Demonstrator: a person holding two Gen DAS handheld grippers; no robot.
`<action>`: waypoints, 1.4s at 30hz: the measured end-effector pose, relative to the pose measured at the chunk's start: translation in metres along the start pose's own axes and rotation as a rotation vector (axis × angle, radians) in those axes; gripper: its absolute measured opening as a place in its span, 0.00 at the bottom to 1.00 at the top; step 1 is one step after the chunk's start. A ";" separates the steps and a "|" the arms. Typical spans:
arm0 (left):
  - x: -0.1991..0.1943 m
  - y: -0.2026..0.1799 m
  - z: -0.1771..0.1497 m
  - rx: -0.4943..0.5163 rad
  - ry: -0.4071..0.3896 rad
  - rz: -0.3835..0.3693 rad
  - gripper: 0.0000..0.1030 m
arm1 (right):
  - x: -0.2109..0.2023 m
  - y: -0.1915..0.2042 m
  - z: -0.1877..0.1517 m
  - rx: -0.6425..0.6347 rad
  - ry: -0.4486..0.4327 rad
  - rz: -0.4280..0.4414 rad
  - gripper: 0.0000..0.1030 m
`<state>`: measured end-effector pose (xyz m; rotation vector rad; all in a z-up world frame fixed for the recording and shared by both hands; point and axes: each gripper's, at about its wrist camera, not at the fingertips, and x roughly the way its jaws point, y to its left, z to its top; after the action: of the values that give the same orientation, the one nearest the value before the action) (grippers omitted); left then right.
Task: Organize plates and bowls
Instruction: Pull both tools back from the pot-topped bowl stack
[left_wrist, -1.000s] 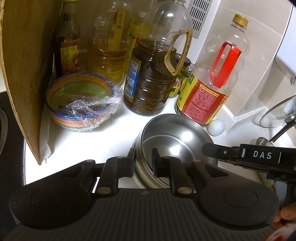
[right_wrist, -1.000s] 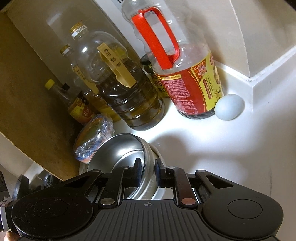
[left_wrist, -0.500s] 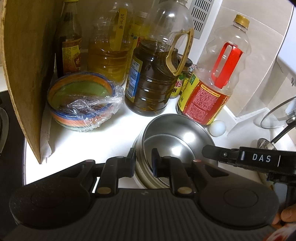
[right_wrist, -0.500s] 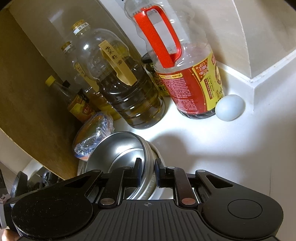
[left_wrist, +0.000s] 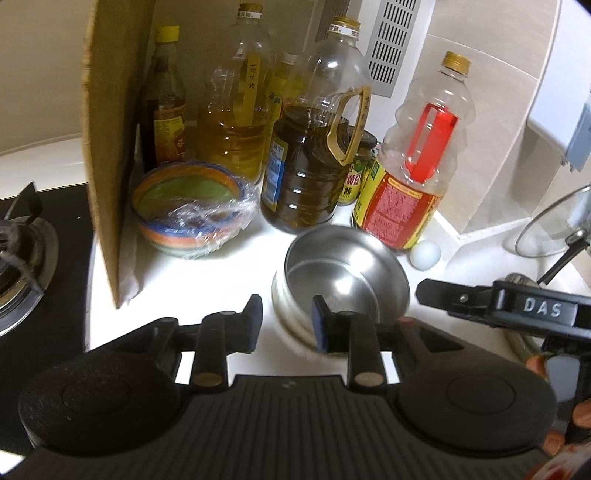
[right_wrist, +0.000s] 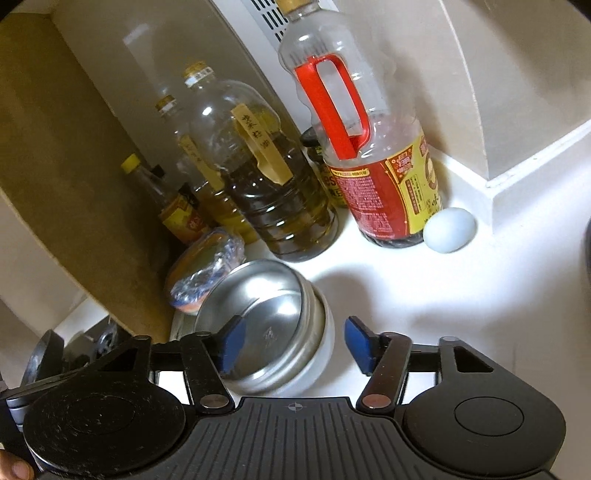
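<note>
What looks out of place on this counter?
A loose egg lies bare on the white counter, touching the red-handled bottle; it could roll. Nothing is spilled, and the steel bowls sit nested.

You were working in a home kitchen. On the white countertop (left_wrist: 229, 280) stood cooking oil bottles (left_wrist: 314, 158), beside a gas burner (left_wrist: 22, 266) on a black hob. A steel bowl (left_wrist: 343, 273), an egg (right_wrist: 448, 229) and a glass pot lid (left_wrist: 554, 225) lay nearby.
</note>
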<state>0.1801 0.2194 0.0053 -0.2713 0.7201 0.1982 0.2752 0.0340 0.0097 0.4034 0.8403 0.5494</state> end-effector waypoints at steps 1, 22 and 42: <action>-0.005 -0.001 -0.004 0.002 0.003 0.007 0.25 | -0.006 0.000 -0.004 -0.002 -0.002 0.006 0.64; -0.085 -0.043 -0.114 -0.008 0.090 0.065 0.26 | -0.101 -0.007 -0.102 -0.143 0.094 -0.060 0.69; -0.127 -0.089 -0.178 -0.012 0.120 0.079 0.26 | -0.160 -0.023 -0.155 -0.222 0.128 -0.097 0.69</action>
<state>0.0005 0.0689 -0.0221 -0.2680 0.8497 0.2633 0.0734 -0.0614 -0.0031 0.1249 0.9061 0.5758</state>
